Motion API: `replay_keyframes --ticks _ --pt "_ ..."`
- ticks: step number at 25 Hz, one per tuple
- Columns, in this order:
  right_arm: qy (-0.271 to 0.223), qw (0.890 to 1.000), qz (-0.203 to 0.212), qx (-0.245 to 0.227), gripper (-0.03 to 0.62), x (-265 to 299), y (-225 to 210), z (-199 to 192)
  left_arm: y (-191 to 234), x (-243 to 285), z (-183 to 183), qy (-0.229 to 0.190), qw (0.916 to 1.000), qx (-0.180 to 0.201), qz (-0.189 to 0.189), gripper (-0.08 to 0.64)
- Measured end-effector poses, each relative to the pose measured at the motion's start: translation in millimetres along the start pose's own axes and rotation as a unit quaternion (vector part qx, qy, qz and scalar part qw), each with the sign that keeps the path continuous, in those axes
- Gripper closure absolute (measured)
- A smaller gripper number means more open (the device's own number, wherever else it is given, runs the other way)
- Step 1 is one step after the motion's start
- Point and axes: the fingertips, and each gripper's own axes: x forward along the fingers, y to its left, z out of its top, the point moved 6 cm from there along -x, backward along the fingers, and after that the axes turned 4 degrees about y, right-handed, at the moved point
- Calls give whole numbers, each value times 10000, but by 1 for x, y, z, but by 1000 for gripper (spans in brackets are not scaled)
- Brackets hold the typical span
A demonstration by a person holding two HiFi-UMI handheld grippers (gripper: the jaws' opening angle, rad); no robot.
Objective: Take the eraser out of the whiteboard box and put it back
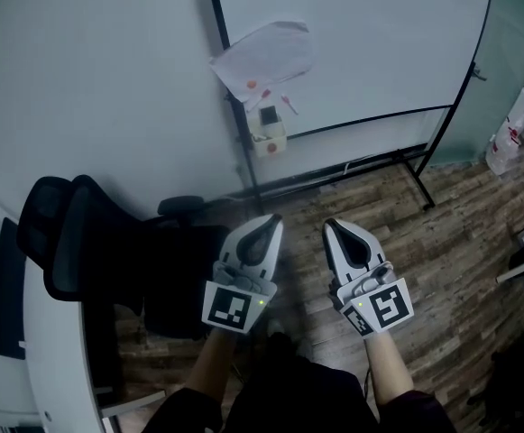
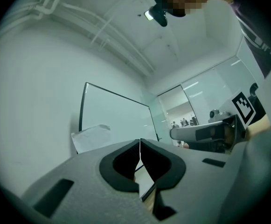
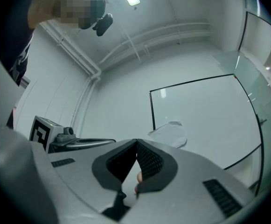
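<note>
A whiteboard (image 1: 361, 43) on a black stand faces me across the wooden floor. At its lower left corner hangs a small cream box (image 1: 269, 133). Something small and dark-faced sits at the box's top; I cannot tell whether it is the eraser. A crumpled white sheet (image 1: 266, 54) is stuck to the board above the box. My left gripper (image 1: 263, 226) and right gripper (image 1: 336, 231) are side by side low in the head view, well short of the board. Both are shut with nothing between the jaws. They are also seen as the left gripper (image 2: 140, 142) and the right gripper (image 3: 136, 142).
A black office chair (image 1: 72, 242) stands at the left beside a white desk edge (image 1: 59, 368). The stand's black feet (image 1: 424, 197) reach out over the floor. White bottles or rolls (image 1: 519, 120) stand at the far right, and a dark object (image 1: 521, 258) lies near the right edge.
</note>
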Motion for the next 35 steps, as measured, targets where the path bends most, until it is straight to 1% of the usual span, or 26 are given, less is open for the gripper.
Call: replay_keyframes --ticks 7,15,23,29,35 --pt "-24 10000 -43 51 589 41 -18 -15 35 31 -17 50 10000 7 -41 554" --pt "4 9999 -153 50 589 112 -40 -27 96 76 -36 40 9999 -20 -164 554" --pt "130 9996 -262 20 589 168 -50 -38 150 103 -51 24 9996 -132 -235 554" --pt "211 9995 -248 48 589 193 -61 -47 168 122 -64 87 9994 -244 -221 554" --pt "358 9992 -132 100 589 217 -92 -66 179 153 -80 174 9994 -287 -78 554"
